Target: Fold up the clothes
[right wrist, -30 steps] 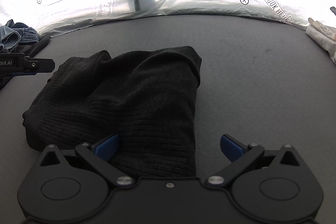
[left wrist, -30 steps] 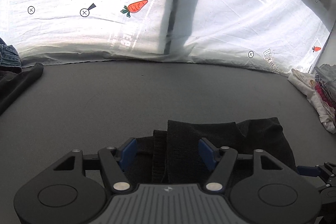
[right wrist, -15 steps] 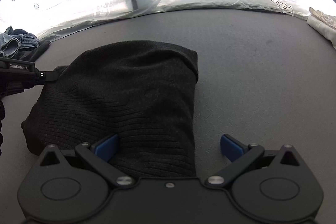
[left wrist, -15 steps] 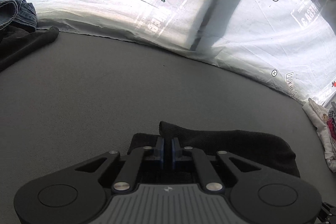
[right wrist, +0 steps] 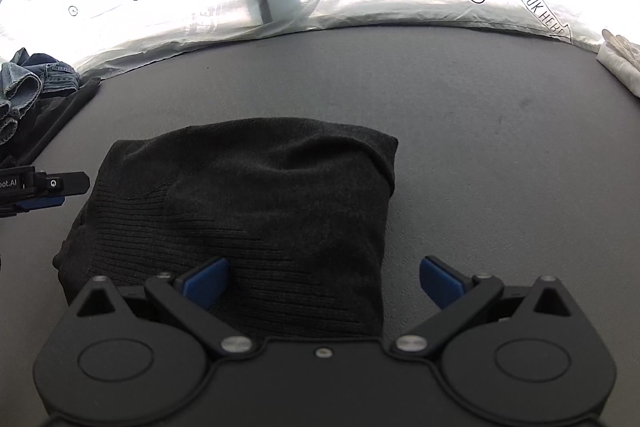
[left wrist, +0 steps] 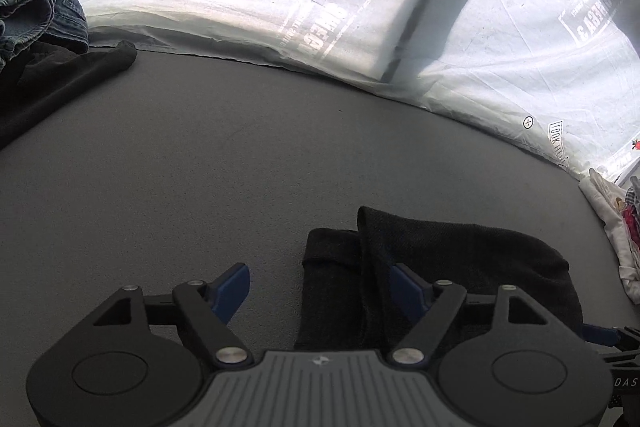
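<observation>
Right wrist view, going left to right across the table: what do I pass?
Denim pile → left gripper → folded black sweater → bare grey table → white cloth.

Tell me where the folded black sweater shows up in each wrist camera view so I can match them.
Left wrist: black sweater lower right, behind the open left gripper.
Right wrist: it fills the lower centre-left, ahead of the open right gripper.
Shared landmark: denim pile at far left.
</observation>
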Demonstrator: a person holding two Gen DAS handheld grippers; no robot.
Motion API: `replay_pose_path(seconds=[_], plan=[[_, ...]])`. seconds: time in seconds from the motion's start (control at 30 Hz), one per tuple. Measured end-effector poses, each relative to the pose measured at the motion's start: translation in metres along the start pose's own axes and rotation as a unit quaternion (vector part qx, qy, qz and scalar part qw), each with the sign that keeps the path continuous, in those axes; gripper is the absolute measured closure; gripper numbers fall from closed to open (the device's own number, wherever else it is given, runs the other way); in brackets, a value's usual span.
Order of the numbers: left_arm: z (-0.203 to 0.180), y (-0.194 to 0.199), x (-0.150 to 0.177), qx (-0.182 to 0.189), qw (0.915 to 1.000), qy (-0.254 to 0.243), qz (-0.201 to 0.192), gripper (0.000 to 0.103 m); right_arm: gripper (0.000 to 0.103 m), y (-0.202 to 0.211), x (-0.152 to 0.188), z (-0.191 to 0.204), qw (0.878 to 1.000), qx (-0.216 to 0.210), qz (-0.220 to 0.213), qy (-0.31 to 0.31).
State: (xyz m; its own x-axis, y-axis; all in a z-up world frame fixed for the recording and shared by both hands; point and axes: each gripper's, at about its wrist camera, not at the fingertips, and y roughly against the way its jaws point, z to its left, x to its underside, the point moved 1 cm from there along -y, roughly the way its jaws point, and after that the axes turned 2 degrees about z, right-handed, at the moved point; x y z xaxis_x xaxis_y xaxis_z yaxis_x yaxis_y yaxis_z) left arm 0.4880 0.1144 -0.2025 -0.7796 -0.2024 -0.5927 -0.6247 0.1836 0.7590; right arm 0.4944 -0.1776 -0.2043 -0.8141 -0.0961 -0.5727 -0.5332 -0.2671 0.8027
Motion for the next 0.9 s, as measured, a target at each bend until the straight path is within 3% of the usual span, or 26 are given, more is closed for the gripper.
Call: replay_pose_path(seconds=[0.2,0.27,0.43,0.47,0.5,0.53,0.6,0.73,0.83,0.9], plan=[[0.000,-0.016,0.010,0.061,0.9968,0.030,0.042,0.023,0.003,-0.013,-0.009,-0.006,0.999,-0.013,0.014,-0.027],[0.001,-0.019,0.012,0.079,0.9949,0.044,0.045,0.017,0.004,-0.017,-0.009,-0.008,0.999,-0.020,0.019,-0.038],[0.002,-0.019,0.012,0.089,0.9938,0.054,0.040,0.014,0.007,-0.019,-0.007,-0.007,0.999,-0.025,0.015,-0.046],[-0.001,-0.019,0.011,0.082,0.9947,0.045,0.042,0.017,0.009,-0.018,-0.007,-0.006,0.999,-0.027,0.014,-0.043],[-0.006,-0.019,0.011,0.070,0.9961,0.030,0.045,0.020,0.019,-0.018,-0.007,-0.005,0.999,-0.030,0.013,-0.041],[-0.011,-0.018,0.011,0.052,0.9975,0.011,0.046,0.030,0.031,-0.017,-0.008,-0.003,0.998,-0.040,0.012,-0.038],[-0.018,-0.014,0.013,0.039,0.9983,-0.007,0.044,0.043,0.042,-0.014,-0.009,0.001,0.999,-0.040,0.010,-0.034],[-0.025,-0.002,0.015,0.025,0.9991,0.023,0.027,0.078,0.071,-0.003,-0.011,0.009,0.999,-0.036,-0.008,-0.008],[-0.036,0.016,0.016,0.029,0.9990,0.035,0.002,0.083,0.082,0.011,-0.012,0.013,0.999,-0.041,-0.033,-0.009],[-0.049,0.034,0.017,0.037,0.9987,0.029,-0.017,0.083,0.084,0.028,-0.013,0.021,0.997,-0.048,-0.057,0.005]])
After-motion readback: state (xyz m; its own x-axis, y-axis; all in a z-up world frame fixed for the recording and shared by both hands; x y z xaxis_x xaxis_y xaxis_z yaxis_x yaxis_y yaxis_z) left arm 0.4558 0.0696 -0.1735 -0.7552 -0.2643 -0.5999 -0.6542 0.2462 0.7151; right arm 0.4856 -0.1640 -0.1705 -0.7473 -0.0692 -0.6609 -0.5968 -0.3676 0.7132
